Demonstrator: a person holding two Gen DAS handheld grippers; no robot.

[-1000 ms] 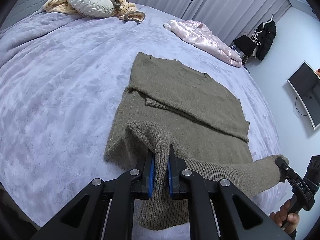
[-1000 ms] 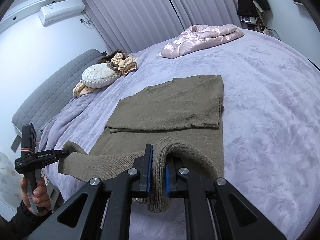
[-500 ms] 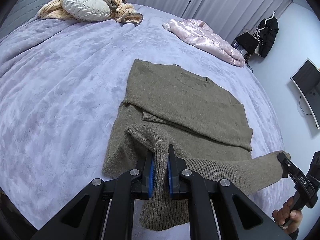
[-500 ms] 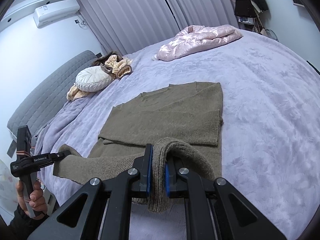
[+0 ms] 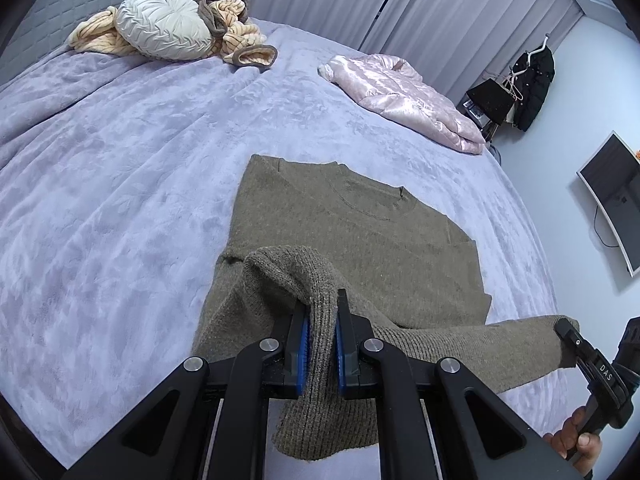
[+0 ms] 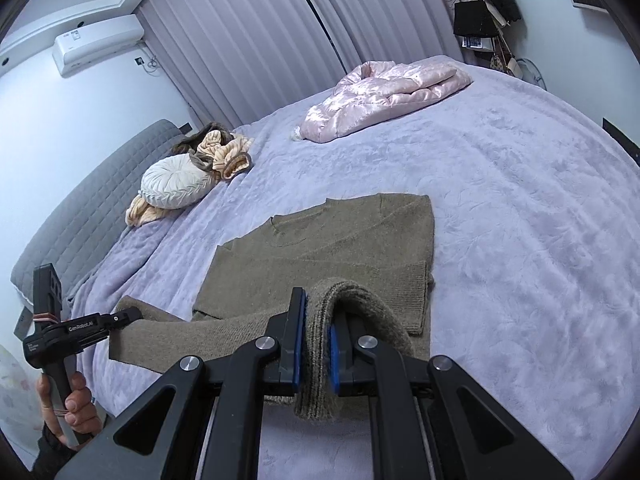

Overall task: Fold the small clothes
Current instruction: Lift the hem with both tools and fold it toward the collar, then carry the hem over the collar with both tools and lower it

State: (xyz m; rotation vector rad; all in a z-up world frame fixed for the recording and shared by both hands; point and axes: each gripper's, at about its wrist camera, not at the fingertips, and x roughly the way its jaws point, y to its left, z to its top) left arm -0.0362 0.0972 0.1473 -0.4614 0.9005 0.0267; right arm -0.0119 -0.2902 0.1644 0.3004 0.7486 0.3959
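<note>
An olive knit sweater (image 5: pixel 360 232) lies flat on the lavender bedspread (image 5: pixel 120 184), collar away from me, with its sleeves folded across the body. It also shows in the right wrist view (image 6: pixel 340 248). My left gripper (image 5: pixel 320 320) is shut on the left end of the ribbed hem and holds it raised. My right gripper (image 6: pixel 318 320) is shut on the right end of the hem. The hem hangs stretched between the two above the lower body. The right gripper (image 5: pixel 570 330) appears in the left view, the left gripper (image 6: pixel 128 314) in the right view.
A pink satin jacket (image 5: pixel 404 100) lies at the far right of the bed. A round white cushion (image 5: pixel 164 24) and a peach knit heap (image 5: pixel 244 40) lie by the grey headboard (image 6: pixel 92 208). A monitor (image 5: pixel 612 200) hangs on the right wall.
Both grippers have carried the raised hem forward over the sweater toward the collar. Both grips are unchanged.
</note>
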